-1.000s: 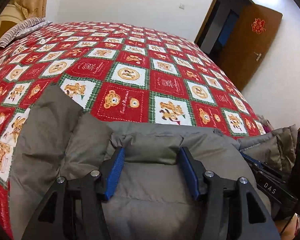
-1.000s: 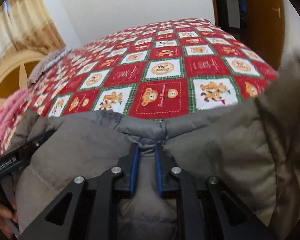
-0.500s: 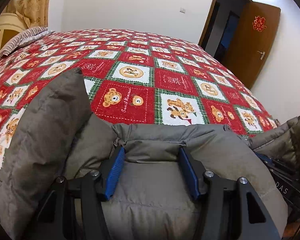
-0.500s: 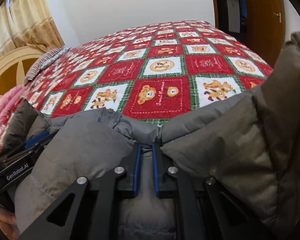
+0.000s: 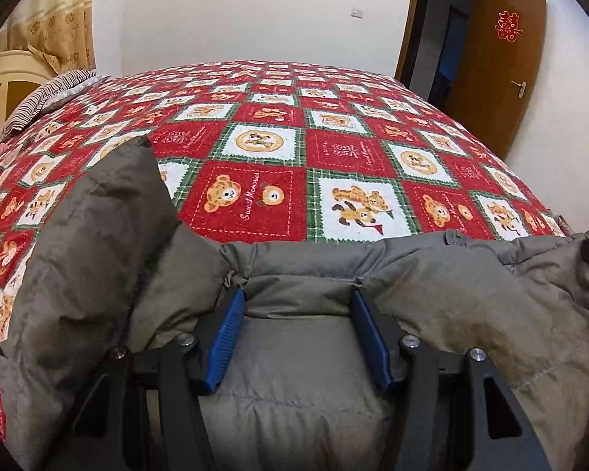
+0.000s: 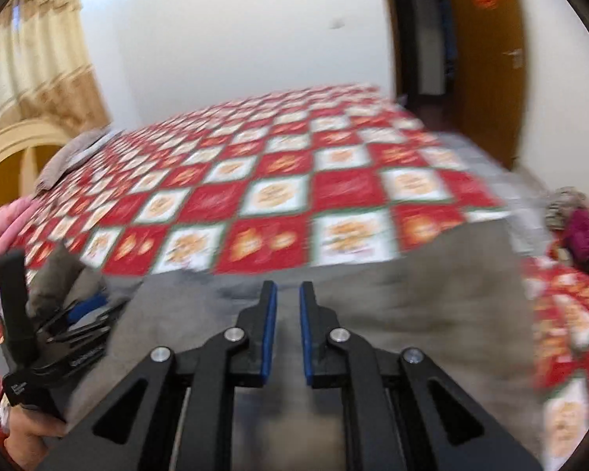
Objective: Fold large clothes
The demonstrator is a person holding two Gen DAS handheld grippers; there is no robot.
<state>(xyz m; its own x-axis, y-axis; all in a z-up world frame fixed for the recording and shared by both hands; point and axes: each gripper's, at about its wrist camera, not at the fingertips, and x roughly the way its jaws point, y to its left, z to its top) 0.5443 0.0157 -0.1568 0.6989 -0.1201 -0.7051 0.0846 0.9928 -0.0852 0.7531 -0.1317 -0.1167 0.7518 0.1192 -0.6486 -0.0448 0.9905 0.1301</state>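
The left hand-held gripper (image 5: 298, 333) stands about half open, its blue pads pressed on either side of a thick puffed roll of the jacket (image 5: 302, 384), so it has hold of the padded edge. The right hand-held gripper (image 6: 286, 325) shows only a narrow gap between its pads; its jaws are opening, and nothing appears pinched between them, with grey jacket fabric lying below and beyond. That view is blurred, so I cannot tell whether the tips touch the cloth.

The jacket, a grey quilted one, lies at the near edge of the bed (image 5: 333, 149), on the red bear-print cover. Its top edge runs left to right just beyond the left pads, and a sleeve (image 5: 98, 243) stands up bunched at the left.

As for progress, the jacket looks gathered rather than laid flat, and no neat fold shows. I judge the folding to be at an early stage: spreading, bringing the sleeves in and doubling the body appear to remain.
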